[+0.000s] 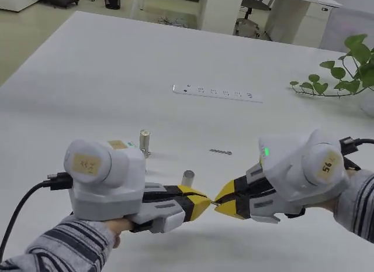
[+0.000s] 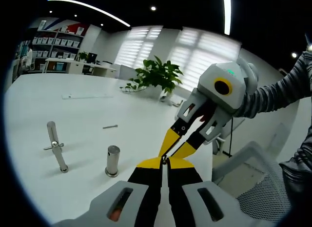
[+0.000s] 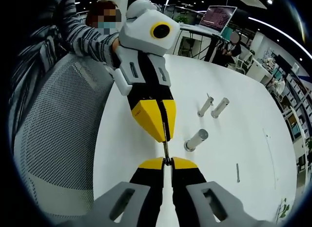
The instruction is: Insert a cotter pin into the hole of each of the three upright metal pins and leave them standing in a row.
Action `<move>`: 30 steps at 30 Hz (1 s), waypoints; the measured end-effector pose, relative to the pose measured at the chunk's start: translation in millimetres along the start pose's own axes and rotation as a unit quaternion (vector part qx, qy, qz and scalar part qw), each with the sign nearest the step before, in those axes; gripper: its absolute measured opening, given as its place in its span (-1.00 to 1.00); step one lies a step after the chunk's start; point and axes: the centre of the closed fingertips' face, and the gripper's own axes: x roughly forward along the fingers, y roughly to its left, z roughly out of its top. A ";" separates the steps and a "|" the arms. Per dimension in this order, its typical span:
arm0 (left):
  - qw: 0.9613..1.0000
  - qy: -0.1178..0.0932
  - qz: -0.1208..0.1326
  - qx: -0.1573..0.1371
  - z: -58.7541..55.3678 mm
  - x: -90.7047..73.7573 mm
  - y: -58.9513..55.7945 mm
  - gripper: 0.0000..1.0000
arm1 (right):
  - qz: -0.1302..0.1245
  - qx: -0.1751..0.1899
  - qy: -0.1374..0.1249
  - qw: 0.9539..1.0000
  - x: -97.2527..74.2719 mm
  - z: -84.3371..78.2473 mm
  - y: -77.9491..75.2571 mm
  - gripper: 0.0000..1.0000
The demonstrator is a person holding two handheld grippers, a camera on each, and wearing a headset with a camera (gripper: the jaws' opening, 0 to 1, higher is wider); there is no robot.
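Pinching a cotter pin (image 3: 166,150) tip to tip, my left claw (image 1: 204,203) and right claw (image 1: 220,202) both sit closed on it, though which truly grips is hard to see. The near pin (image 1: 187,178) stands just beyond it, the far pin (image 1: 144,142) farther back.

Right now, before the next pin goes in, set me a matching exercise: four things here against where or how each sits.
1 power strip
2 plant
3 loose cotter pin
4 held cotter pin

A far right of the table
B flat on the table
C long, white, mid-table
D pinched between left gripper and right gripper

Pairs: 1-C, 2-A, 3-B, 4-D
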 end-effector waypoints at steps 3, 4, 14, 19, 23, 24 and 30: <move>1.000 0.009 0.013 0.011 -2.7 -0.1 4.0 -0.98 | -0.004 -0.013 0.006 1.000 -1.0 -0.7 -0.4 -1.00; 1.000 0.011 0.015 0.014 -3.5 0.3 4.6 -0.97 | -0.004 -0.019 0.009 1.000 -0.7 -0.7 -0.3 -1.00; 0.997 0.025 0.061 0.049 -7.8 -0.7 19.4 -0.81 | -0.025 -0.023 0.023 0.999 -0.2 -6.0 -9.9 -1.00; 0.990 0.028 0.111 0.080 -8.4 -1.6 36.1 -0.72 | -0.041 -0.021 0.033 0.998 1.7 -9.6 -19.0 -1.00; 0.985 0.032 0.142 0.094 -9.9 -2.8 47.2 -0.68 | -0.044 -0.023 0.038 0.998 5.1 -12.0 -24.3 -1.00; 0.984 0.034 0.148 0.092 -11.2 -2.9 49.5 -0.66 | -0.045 -0.023 0.039 0.998 5.5 -12.5 -25.6 -1.00; 0.979 0.044 0.172 0.096 -15.0 -1.4 61.8 -0.55 | -0.048 -0.024 0.040 0.998 6.8 -14.5 -33.0 -1.00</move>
